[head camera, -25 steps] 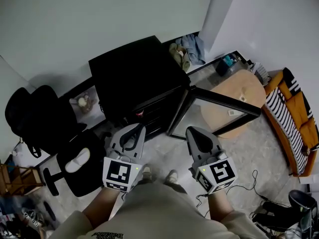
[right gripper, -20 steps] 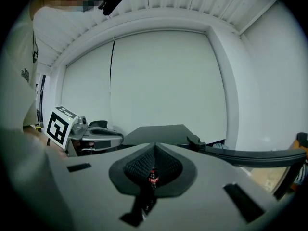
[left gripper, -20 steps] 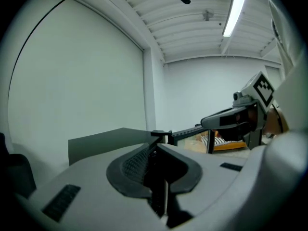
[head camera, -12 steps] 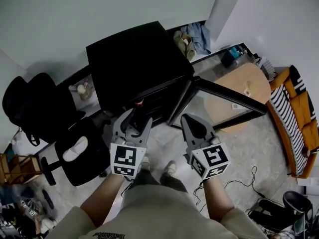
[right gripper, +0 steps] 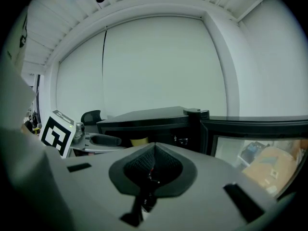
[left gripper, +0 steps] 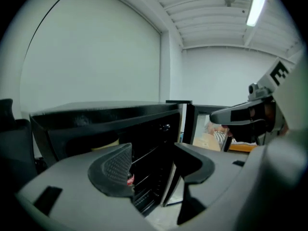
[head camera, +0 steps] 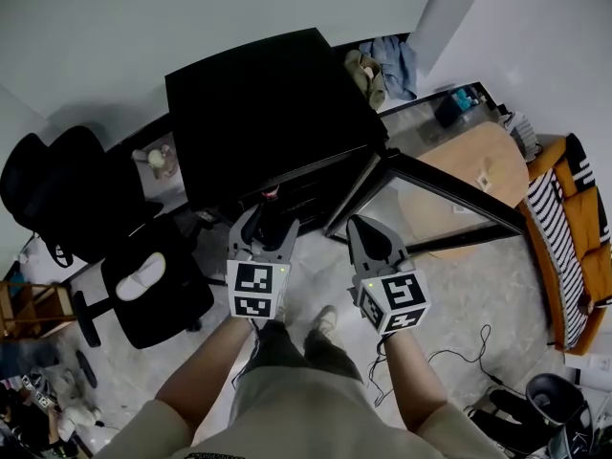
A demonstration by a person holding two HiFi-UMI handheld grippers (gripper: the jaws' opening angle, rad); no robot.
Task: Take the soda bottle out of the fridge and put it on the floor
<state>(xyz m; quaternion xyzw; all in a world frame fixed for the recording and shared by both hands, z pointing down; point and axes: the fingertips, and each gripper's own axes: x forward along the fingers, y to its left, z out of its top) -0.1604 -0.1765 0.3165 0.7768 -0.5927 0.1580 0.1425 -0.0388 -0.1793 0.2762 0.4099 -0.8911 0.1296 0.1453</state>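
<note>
Left hand-held gripper [head camera: 267, 220] points at the open front of the black fridge [head camera: 258, 94]. Its jaws are spread and have just been opening, with nothing between them, only the dark fridge shelves beyond. Right hand-held gripper [head camera: 363, 226] is beside it, nearer the door, with its jaws pressed together and empty. Both hover over the floor [head camera: 316, 280], close to the fridge but not touching it. The glass fridge door [head camera: 435, 185] is swung open to the right. The soda bottle [head camera: 271, 192] is inside the fridge, near the front, and shows only as a red bit. A black office chair [head camera: 143, 295] stands left of the fridge.
</note>
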